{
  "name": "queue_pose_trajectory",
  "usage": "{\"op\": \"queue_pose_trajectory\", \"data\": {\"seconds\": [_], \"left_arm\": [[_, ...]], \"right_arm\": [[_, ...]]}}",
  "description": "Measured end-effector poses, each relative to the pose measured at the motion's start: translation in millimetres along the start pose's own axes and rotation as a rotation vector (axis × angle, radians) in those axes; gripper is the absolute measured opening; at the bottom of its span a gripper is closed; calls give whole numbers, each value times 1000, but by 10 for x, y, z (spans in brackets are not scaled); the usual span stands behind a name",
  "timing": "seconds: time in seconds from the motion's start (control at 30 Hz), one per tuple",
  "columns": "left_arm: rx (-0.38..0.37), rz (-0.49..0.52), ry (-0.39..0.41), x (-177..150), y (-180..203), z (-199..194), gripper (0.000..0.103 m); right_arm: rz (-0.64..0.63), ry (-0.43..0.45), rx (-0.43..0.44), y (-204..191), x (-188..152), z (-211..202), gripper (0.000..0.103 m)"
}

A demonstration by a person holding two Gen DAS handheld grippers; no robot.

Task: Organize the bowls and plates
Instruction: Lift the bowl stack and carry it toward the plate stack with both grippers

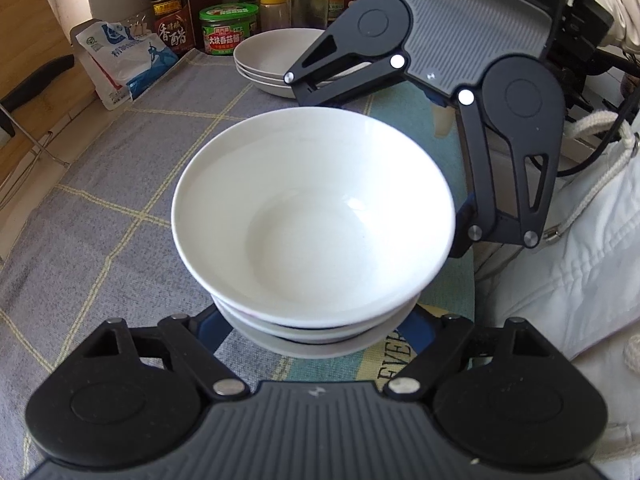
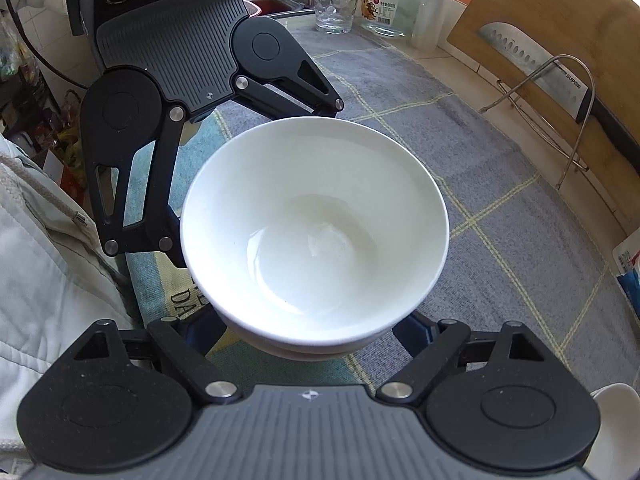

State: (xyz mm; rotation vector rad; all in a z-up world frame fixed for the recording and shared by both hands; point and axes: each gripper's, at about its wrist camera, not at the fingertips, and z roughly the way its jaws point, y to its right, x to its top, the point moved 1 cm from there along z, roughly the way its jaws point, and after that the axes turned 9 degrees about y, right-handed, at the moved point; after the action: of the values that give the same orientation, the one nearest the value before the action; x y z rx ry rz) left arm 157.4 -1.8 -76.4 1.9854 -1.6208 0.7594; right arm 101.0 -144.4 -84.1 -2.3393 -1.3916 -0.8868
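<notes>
Bowls [image 1: 312, 216] stacked mid-bench sit gripped by the left hand-held gripper [image 1: 312, 332] and right hand-held gripper [image 2: 308, 332]; only the left view shows spare bowls [image 1: 268, 60], the right a "SUPOR" cleaver [image 2: 532, 68]

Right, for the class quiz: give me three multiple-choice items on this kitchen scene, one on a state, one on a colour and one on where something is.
1. The top white bowl is:
A) upside down
B) upright and empty
C) full of soup

2. The lines on the grey cloth are:
A) red
B) black
C) yellow

3. The knife is:
A) inside the bowl
B) flat on the cloth
C) in the wire rack, in front of the wooden board

Answers:
1. B, since its bare white inside faces up.
2. C, since a pale yellow grid crosses the grey.
3. C, since the wire loop crosses the blade and the board stands behind it.
</notes>
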Motion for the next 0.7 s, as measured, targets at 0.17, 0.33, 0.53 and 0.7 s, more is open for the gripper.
{"op": "queue_pose_trajectory", "data": {"seconds": [0.17, 0.33, 0.53, 0.7], "left_arm": [[12, -4, 9, -20, 35, 1, 86], [-13, 21, 23, -43, -6, -21, 86], [-47, 35, 30, -44, -41, -21, 85], [-62, 37, 33, -38, -70, 1, 86]], "right_arm": [[-14, -4, 20, 8, -31, 23, 92], [-3, 1, 50, 65, -30, 27, 92], [39, 9, 95, 151, -39, 58, 94], [48, 8, 92, 130, -29, 98, 95]]}}
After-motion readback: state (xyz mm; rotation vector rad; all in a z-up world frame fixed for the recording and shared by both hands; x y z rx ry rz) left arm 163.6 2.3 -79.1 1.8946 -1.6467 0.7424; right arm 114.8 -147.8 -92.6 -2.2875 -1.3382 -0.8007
